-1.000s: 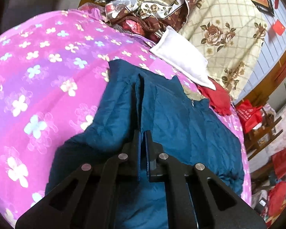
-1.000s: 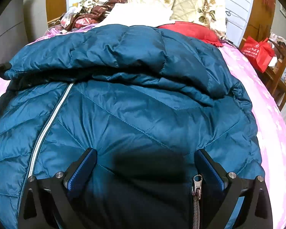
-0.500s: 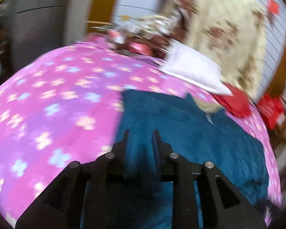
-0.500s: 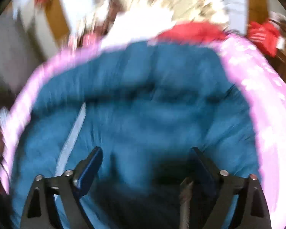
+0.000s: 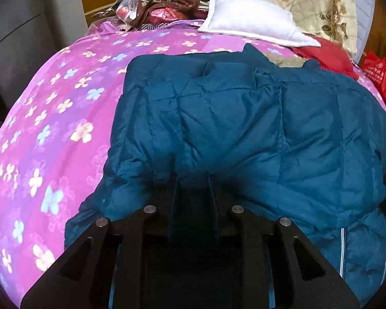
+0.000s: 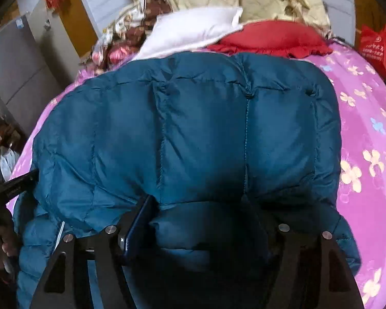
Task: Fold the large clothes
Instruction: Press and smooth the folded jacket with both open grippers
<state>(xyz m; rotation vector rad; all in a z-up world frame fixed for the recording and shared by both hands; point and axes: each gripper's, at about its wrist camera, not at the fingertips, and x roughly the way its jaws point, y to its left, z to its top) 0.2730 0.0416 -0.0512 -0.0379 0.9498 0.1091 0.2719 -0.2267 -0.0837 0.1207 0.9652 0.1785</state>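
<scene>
A teal quilted down jacket (image 5: 244,128) lies on the pink flowered bedspread (image 5: 51,108), its top half folded over the lower half. It fills the right wrist view (image 6: 193,134) too. My left gripper (image 5: 192,180) has its jaws a narrow gap apart at the folded edge on the jacket's left side, with fabric bulging over the tips. My right gripper (image 6: 198,203) is open wide, its fingers spread on either side of a fold of the jacket. The zip (image 5: 343,252) shows at the lower right.
A white pillow (image 5: 252,23), a red cushion (image 5: 326,56) and a floral quilt (image 5: 308,2) lie at the head of the bed. A heap of brown patterned cloth (image 5: 172,2) is at the back left. A red bag (image 5: 378,74) stands off the bed's right side.
The jacket's upper part has been folded down over its front, hiding most of the zip. My left gripper's jaws have opened slightly. Both cameras swung during the fold.
</scene>
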